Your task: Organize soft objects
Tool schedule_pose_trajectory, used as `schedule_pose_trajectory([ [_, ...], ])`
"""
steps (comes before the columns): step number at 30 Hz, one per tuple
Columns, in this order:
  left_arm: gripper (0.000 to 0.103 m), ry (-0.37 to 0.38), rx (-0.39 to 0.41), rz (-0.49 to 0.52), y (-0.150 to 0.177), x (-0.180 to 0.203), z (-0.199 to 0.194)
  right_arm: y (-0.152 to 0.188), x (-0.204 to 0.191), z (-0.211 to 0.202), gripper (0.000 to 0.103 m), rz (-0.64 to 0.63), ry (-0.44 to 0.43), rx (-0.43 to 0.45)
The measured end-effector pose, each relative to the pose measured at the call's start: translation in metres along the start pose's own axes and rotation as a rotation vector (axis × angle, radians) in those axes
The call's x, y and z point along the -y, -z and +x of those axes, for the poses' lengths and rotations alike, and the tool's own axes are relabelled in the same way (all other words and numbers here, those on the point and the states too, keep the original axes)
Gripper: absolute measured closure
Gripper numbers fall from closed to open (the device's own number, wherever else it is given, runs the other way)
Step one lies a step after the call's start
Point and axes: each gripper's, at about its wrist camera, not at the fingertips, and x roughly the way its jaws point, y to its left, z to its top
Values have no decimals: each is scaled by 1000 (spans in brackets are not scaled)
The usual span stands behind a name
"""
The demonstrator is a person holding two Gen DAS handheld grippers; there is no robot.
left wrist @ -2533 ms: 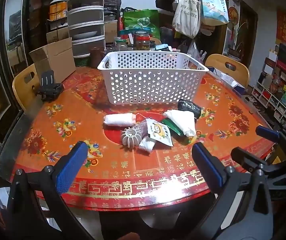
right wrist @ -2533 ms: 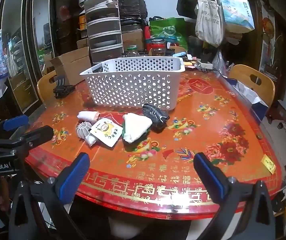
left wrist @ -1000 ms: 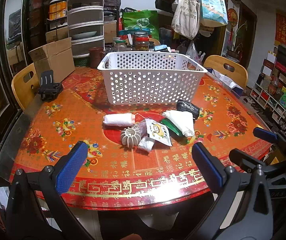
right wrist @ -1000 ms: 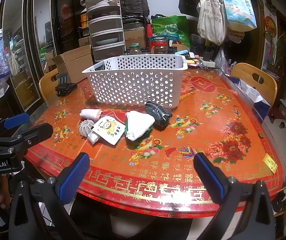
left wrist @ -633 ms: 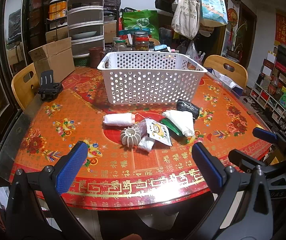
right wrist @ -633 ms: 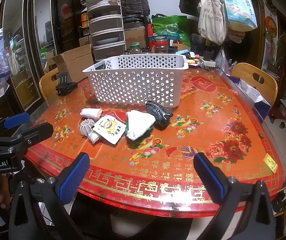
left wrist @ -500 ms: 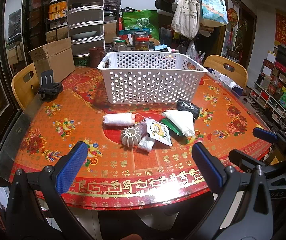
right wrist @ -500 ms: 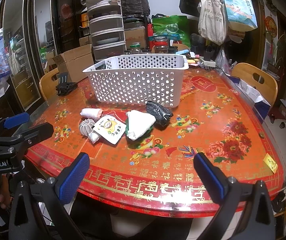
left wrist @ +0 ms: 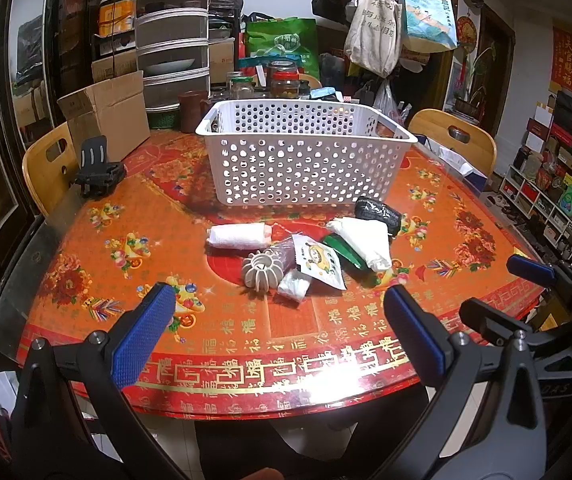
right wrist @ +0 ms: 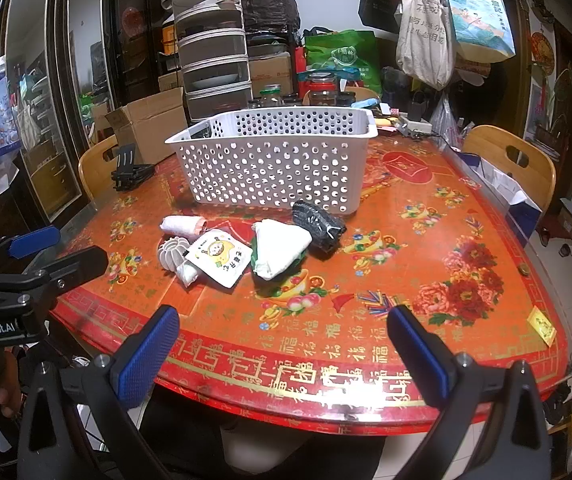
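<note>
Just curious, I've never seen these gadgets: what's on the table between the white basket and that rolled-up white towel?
Nothing. In the left wrist view, only bare red patterned tablecloth shows between the white basket and the rolled towel.

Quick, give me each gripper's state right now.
Left gripper: open, holding nothing.
Right gripper: open, holding nothing.
</note>
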Motion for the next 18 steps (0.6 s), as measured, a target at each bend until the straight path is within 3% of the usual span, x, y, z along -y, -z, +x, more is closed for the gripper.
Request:
schedule_pose_trajectory([
  [8, 0, -22, 51, -9, 8, -13, 21, 0, 4, 14, 0, 24, -26, 2],
  [16, 0, -63, -114, -25, 22, -35, 89, 0, 12, 53, 1, 45, -65, -46],
  [18, 0, -31, -125, -45, 23, -41, 99, -2, 14, 62, 2, 46, -79, -55],
])
